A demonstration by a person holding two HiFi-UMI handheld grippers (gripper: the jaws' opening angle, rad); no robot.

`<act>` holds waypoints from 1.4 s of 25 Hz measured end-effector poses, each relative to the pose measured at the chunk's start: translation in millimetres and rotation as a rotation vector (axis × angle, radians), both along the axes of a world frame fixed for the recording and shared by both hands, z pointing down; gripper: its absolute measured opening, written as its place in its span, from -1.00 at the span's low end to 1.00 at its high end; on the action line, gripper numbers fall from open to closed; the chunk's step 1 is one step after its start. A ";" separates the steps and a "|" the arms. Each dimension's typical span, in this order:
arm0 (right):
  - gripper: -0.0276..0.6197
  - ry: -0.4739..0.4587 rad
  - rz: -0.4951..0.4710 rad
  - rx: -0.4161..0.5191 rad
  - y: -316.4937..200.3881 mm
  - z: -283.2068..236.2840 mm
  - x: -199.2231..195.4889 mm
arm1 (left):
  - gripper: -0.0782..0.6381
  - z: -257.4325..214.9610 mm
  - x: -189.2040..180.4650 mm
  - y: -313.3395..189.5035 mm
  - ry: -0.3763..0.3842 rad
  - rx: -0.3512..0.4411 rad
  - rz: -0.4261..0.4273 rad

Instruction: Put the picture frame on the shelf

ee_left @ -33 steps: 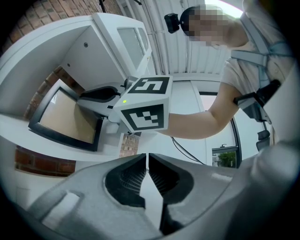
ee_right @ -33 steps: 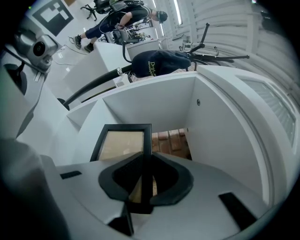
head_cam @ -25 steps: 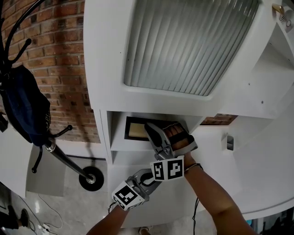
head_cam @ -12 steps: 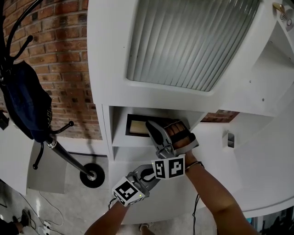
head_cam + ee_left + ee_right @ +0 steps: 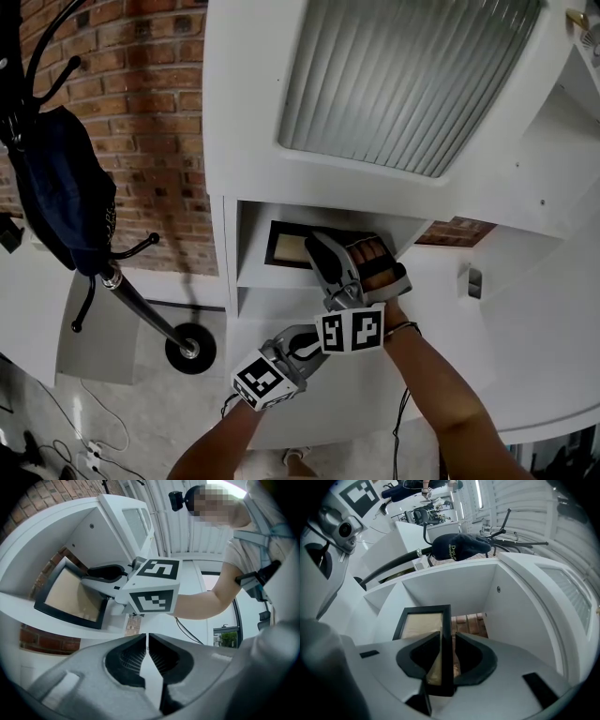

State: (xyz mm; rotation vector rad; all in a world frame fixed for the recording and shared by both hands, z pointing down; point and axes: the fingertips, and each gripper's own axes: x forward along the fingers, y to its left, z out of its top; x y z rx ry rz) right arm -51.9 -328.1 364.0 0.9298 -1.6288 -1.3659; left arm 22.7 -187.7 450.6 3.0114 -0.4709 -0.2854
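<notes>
The black picture frame (image 5: pixel 286 246) with a tan inside stands in the open compartment of the white shelf (image 5: pixel 251 274), leaning toward its back wall. My right gripper (image 5: pixel 321 247) reaches into that compartment. In the right gripper view the frame (image 5: pixel 423 623) has its right edge between the jaws of my right gripper (image 5: pixel 447 637). Those jaws are opening, with a thin gap showing beside the edge. My left gripper (image 5: pixel 312 336) hangs just below the shelf, under the right one. In the left gripper view my left gripper (image 5: pixel 147 641) is shut and empty, and the frame (image 5: pixel 70 597) shows above it.
A ribbed glass door (image 5: pixel 412 75) sits above the compartment. A black coat stand (image 5: pixel 141 309) with a dark cap (image 5: pixel 66 197) stands at the left before a brick wall (image 5: pixel 159 141). White cabinet sides close in the compartment (image 5: pixel 506 616).
The frame and my right gripper have stayed in the shelf compartment. The head view has drifted slightly, so everything sits a little to the right. My left gripper still hangs below.
</notes>
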 end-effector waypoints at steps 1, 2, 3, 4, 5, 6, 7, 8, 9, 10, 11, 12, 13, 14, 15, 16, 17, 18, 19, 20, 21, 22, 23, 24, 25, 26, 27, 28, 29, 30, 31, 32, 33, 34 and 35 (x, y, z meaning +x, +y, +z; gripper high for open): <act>-0.57 -0.003 0.000 -0.002 0.0 -0.4 -0.4 | -0.73 -0.3 -0.5 -0.3 0.001 0.000 -0.001; -0.56 -0.008 0.000 -0.004 0.1 -1.0 -0.7 | -0.73 -0.6 -1.0 -0.5 0.002 0.000 -0.002; -0.56 -0.013 -0.001 -0.007 0.3 -1.6 -0.9 | -0.73 -0.8 -1.3 -0.7 0.003 0.000 -0.003; -0.55 -0.017 -0.001 -0.009 0.6 -2.1 -1.1 | -0.73 -0.7 -1.4 -0.7 0.002 0.001 -0.003; -0.54 -0.021 -0.002 -0.011 1.2 -2.6 -1.2 | -0.73 -0.5 -1.3 -0.7 0.002 0.001 -0.003; -0.54 -0.024 -0.004 -0.013 1.8 -3.0 -1.3 | -0.73 -0.3 -1.2 -0.6 0.000 0.001 -0.002; -0.53 -0.028 -0.006 -0.015 2.4 -3.5 -1.4 | -0.73 -0.1 -1.0 -0.7 0.000 0.000 -0.001; -0.52 -0.033 -0.006 -0.017 2.8 -3.9 -1.1 | -0.73 0.1 -0.8 -0.7 -0.001 0.000 -0.001; -0.52 -0.038 -0.005 -0.020 2.9 -4.0 -0.7 | -0.73 0.4 -0.5 -0.8 -0.001 0.000 -0.001; -0.52 -0.042 -0.004 -0.023 2.9 -3.7 -0.2 | -0.73 0.9 0.0 -0.8 -0.003 -0.001 0.000; -0.52 -0.043 -0.003 -0.027 2.9 -3.3 0.2 | -0.73 1.4 0.6 -0.7 -0.004 -0.002 0.000; -0.51 -0.044 -0.003 -0.029 3.0 -2.9 0.5 | -0.73 1.9 1.1 -0.7 -0.005 -0.003 0.000; -0.50 -0.046 -0.003 -0.032 3.3 -2.9 0.6 | -0.73 2.2 1.4 -0.7 -0.006 -0.004 0.000; -0.49 -0.050 -0.003 -0.034 3.6 -3.3 0.8 | -0.73 2.5 1.6 -0.8 -0.006 -0.005 -0.001; -0.48 -0.053 -0.004 -0.036 4.0 -3.8 1.0 | -0.73 2.7 1.7 -1.0 -0.006 -0.006 -0.001; -0.48 -0.056 -0.004 -0.037 4.4 -4.3 1.2 | -0.73 2.8 1.7 -1.2 -0.007 -0.006 -0.001; -0.47 -0.059 -0.005 -0.038 4.9 -4.5 1.4 | -0.73 2.8 1.7 -1.4 -0.007 -0.006 -0.001; -0.47 -0.061 -0.006 -0.040 5.3 -4.5 1.6 | -0.73 2.8 1.7 -1.6 -0.007 -0.006 -0.001; -0.46 -0.063 -0.006 -0.042 5.8 -4.3 1.9 | -0.73 2.8 1.7 -1.7 -0.007 -0.006 -0.001; -0.46 -0.066 -0.006 -0.045 6.0 -4.2 2.2 | -0.73 2.9 1.8 -1.8 -0.007 -0.007 -0.001; -0.46 -0.069 -0.006 -0.047 6.1 -4.2 2.5 | -0.73 2.9 1.9 -1.9 -0.008 -0.008 -0.001; -0.46 -0.071 -0.006 -0.049 6.2 -4.2 2.7 | -0.73 3.1 2.1 -2.0 -0.008 -0.009 -0.001; -0.45 -0.073 -0.007 -0.051 6.3 -4.2 2.8 | -0.73 3.2 2.3 -2.0 -0.009 -0.009 -0.001; -0.45 -0.075 -0.007 -0.054 6.6 -4.1 2.9 | -0.73 3.4 2.4 -2.0 -0.009 -0.010 -0.001; -0.45 -0.078 -0.008 -0.056 7.0 -4.1 3.0 | -0.73 3.6 2.5 -2.1 -0.009 -0.010 -0.001; -0.45 -0.082 -0.008 -0.059 7.3 -4.0 3.4 | -0.73 3.8 2.5 -2.2 -0.008 -0.011 -0.001; -0.44 -0.086 -0.007 -0.061 7.5 -3.9 3.8 | -0.73 4.0 2.4 -2.4 -0.008 -0.012 -0.001; -0.44 -0.090 -0.006 -0.063 7.7 -3.9 4.3 | -0.73 4.0 2.3 -2.6 -0.007 -0.012 -0.002; -0.44 -0.094 -0.006 -0.065 7.9 -3.8 4.8 | -0.73 4.1 2.3 -2.8 -0.007 -0.013 -0.002; -0.43 -0.099 -0.007 -0.068 8.4 -3.9 5.2 | -0.73 4.1 2.4 -2.9 -0.007 -0.013 -0.002; -0.43 -0.104 -0.007 -0.071 9.1 -4.1 5.5 | -0.73 4.1 2.4 -2.9 -0.006 -0.014 -0.002; -0.42 -0.108 -0.008 -0.073 9.9 -4.3 5.7 | -0.73 4.2 2.5 -3.0 -0.005 -0.015 -0.002; -0.42 -0.113 -0.009 -0.075 10.9 -4.5 5.9 | -0.73 4.3 2.5 -3.2 -0.005 -0.016 -0.003; -0.42 -0.116 -0.009 -0.075 11.7 -4.9 6.2 | -0.73 4.3 2.6 -3.5 -0.004 -0.017 -0.003; -0.42 -0.121 -0.010 -0.076 12.4 -5.5 6.4 | -0.73 4.2 2.6 -3.9 -0.003 -0.018 -0.004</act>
